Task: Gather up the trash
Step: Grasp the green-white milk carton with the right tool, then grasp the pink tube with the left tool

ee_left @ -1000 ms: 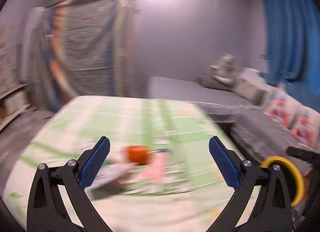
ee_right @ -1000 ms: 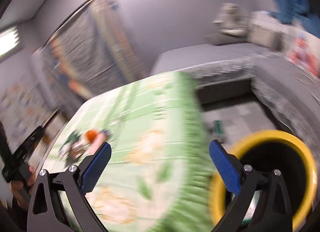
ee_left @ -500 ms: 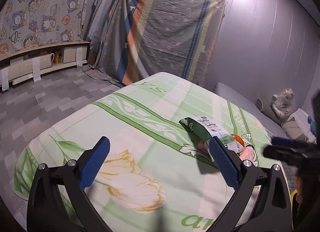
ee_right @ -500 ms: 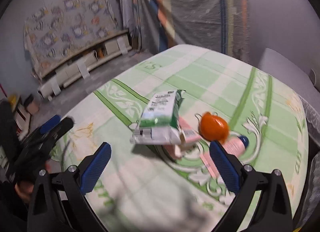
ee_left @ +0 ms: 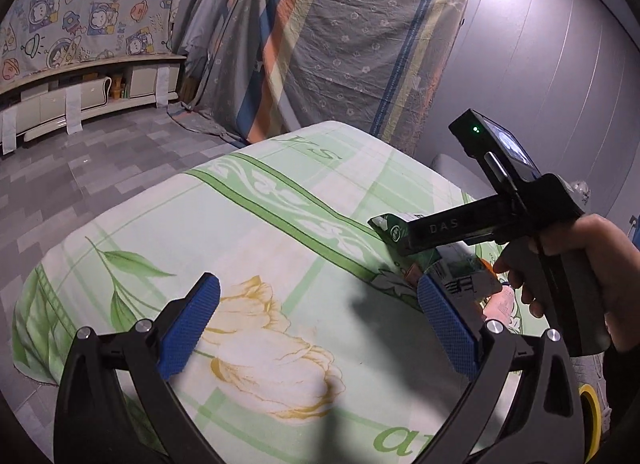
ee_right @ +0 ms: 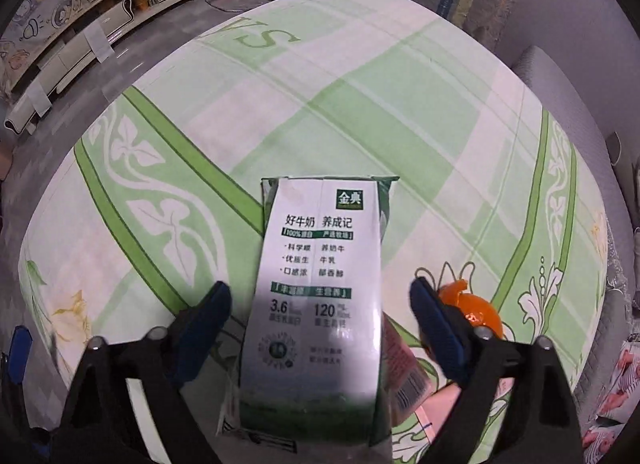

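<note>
A green and white milk carton lies flat on the green flowered bedsheet. My right gripper points down over it, its jaws closing with the carton between them and a gap still showing on each side. An orange round thing and a pink packet lie just right of the carton. In the left wrist view my left gripper is open above the sheet with nothing in it, left of the carton. A hand holds the right tool over the carton.
A yellow-rimmed bin shows at the bed's lower right edge. Grey tiled floor lies left of the bed, with a low shelf along the wall. A draped striped cloth stands behind the bed.
The right gripper swung from the yellow bin across the bed and came down over the carton, its jaws narrowing. The left gripper turned toward the bed's left side, then held nearly still.
</note>
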`<state>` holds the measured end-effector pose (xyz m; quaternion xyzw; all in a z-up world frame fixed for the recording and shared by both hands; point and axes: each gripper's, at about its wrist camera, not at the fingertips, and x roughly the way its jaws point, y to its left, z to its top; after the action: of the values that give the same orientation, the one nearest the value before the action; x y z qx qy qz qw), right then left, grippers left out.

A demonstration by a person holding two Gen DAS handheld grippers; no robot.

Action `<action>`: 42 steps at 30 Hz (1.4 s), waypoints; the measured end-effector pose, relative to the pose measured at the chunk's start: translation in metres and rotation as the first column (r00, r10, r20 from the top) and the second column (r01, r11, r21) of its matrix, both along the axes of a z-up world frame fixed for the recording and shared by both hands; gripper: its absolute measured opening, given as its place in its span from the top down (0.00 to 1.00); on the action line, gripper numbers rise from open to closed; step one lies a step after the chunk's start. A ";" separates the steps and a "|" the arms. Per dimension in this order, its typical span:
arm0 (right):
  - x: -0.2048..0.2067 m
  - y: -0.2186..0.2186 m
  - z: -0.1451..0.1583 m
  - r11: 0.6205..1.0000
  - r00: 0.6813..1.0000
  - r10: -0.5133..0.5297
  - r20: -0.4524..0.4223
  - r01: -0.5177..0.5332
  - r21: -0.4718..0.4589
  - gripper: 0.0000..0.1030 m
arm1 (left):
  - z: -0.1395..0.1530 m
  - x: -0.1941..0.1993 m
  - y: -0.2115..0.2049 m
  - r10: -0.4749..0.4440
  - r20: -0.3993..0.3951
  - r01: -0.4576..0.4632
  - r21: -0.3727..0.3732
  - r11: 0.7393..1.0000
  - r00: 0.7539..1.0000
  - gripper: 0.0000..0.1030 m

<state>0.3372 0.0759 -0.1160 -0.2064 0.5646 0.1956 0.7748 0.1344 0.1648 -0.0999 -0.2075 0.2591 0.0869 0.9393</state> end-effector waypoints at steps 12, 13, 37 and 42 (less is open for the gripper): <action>-0.009 -0.082 0.072 0.940 0.997 -0.051 0.058 0.029 0.339 0.48 | 0.003 0.017 -0.027 -0.117 -0.034 0.119 0.078 0.990 0.993 0.08; -0.012 -0.097 0.081 0.929 0.995 -0.066 0.070 0.036 0.369 0.47 | 0.005 0.022 -0.033 -0.145 -0.039 0.149 0.103 0.983 0.989 0.08; -0.151 -0.353 0.093 0.710 0.927 -0.353 0.131 0.174 0.682 0.47 | 0.012 0.155 -0.232 -0.605 -0.354 0.699 0.299 0.650 0.714 0.08; -0.153 -0.363 0.090 0.691 0.924 -0.358 0.132 0.167 0.703 0.47 | -0.006 0.168 -0.256 -0.577 -0.450 0.724 0.300 0.621 0.681 0.08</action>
<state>0.1838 -0.2870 -0.0258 0.1514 0.3709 0.2457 0.8827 0.3027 -0.0917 -0.1063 0.1448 0.4330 -0.1745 0.8724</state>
